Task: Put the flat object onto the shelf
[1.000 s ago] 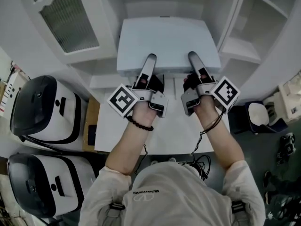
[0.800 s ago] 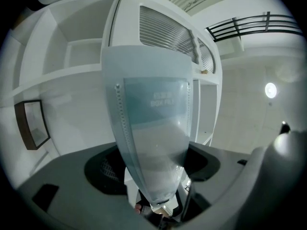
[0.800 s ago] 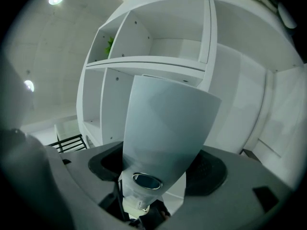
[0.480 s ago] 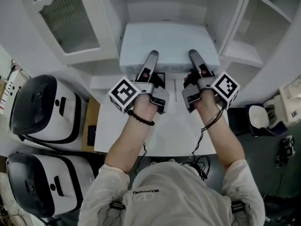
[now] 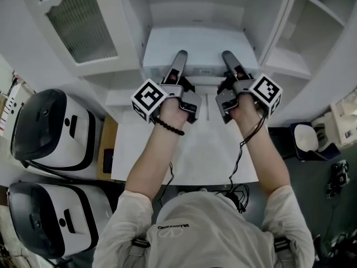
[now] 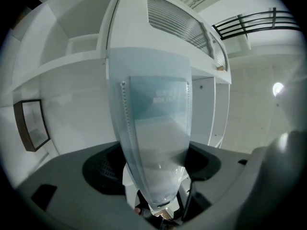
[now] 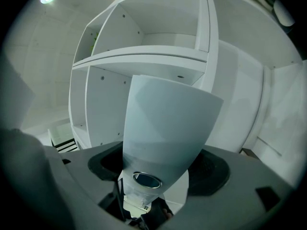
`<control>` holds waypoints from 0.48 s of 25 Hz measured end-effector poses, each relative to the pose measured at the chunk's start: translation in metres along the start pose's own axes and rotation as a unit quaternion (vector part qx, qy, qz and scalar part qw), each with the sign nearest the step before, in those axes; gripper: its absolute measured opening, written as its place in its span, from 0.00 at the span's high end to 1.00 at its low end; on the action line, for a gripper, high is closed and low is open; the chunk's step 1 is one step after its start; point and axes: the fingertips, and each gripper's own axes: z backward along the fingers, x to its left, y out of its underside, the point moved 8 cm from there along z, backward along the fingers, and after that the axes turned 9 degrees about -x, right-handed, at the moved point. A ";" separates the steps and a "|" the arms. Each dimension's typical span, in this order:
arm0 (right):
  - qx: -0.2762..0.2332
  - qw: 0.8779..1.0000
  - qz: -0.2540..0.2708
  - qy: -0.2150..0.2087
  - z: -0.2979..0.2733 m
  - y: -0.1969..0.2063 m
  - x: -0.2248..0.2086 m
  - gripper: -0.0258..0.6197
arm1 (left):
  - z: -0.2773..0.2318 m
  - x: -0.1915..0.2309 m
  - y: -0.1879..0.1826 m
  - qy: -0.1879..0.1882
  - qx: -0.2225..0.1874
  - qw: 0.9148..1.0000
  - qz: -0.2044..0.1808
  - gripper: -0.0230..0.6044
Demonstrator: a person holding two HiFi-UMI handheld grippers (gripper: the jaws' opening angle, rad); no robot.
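A flat white box (image 5: 201,46) lies level between both grippers, its far edge pushed into the open middle compartment of the white shelf unit (image 5: 195,13). My left gripper (image 5: 179,59) grips the box's near left edge; its jaws are opening, with the box still between them. My right gripper (image 5: 228,60) is shut on the near right edge. In the left gripper view the box (image 6: 156,128) runs edge-on out from the jaws toward the shelf boards. In the right gripper view the box (image 7: 165,128) does the same.
A cabinet door with ribbed glass (image 5: 83,24) stands open at the left. Side shelves (image 5: 290,57) flank the right. A white table (image 5: 184,155) lies under my arms. Two white-and-black helmet-like devices (image 5: 50,130) (image 5: 50,216) sit at the left.
Both grippers have carried the box forward, and it now reaches deeper into the shelf compartment.
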 end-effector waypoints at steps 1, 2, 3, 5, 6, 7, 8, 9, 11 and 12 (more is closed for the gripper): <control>0.001 1.000 0.000 -0.001 0.000 0.000 -0.001 0.39 | 0.001 0.000 0.000 0.001 0.000 1.000 -0.001 0.42; 0.004 1.000 0.000 -0.001 -0.001 0.000 -0.001 0.39 | -0.001 0.001 0.000 0.001 0.000 1.000 -0.002 0.42; 0.007 1.000 -0.001 0.000 -0.006 -0.002 -0.002 0.39 | -0.004 0.002 -0.001 0.000 -0.001 1.000 -0.002 0.42; 0.013 1.000 -0.001 0.001 -0.013 -0.005 -0.003 0.38 | -0.010 0.002 -0.001 -0.003 -0.003 1.000 -0.002 0.42; 0.014 1.000 -0.001 -0.001 -0.012 -0.004 -0.003 0.38 | -0.009 0.002 -0.001 -0.002 -0.004 1.000 -0.002 0.41; 0.015 1.000 0.000 -0.004 -0.009 -0.002 -0.003 0.38 | -0.005 0.002 -0.001 0.002 -0.005 1.000 -0.003 0.41; 0.015 1.000 0.000 -0.009 -0.006 0.000 -0.002 0.38 | -0.002 0.002 -0.001 0.007 -0.006 1.000 -0.003 0.41; 0.016 1.000 0.001 -0.014 -0.005 0.001 -0.002 0.38 | -0.002 0.002 -0.001 0.012 -0.006 1.000 -0.004 0.40; 0.018 0.999 0.003 -0.026 -0.006 0.000 0.000 0.37 | -0.005 0.001 -0.003 0.021 -0.007 1.000 -0.011 0.38; 0.019 0.999 0.005 -0.034 -0.006 -0.001 0.001 0.37 | -0.007 0.001 -0.004 0.020 -0.009 1.000 -0.021 0.37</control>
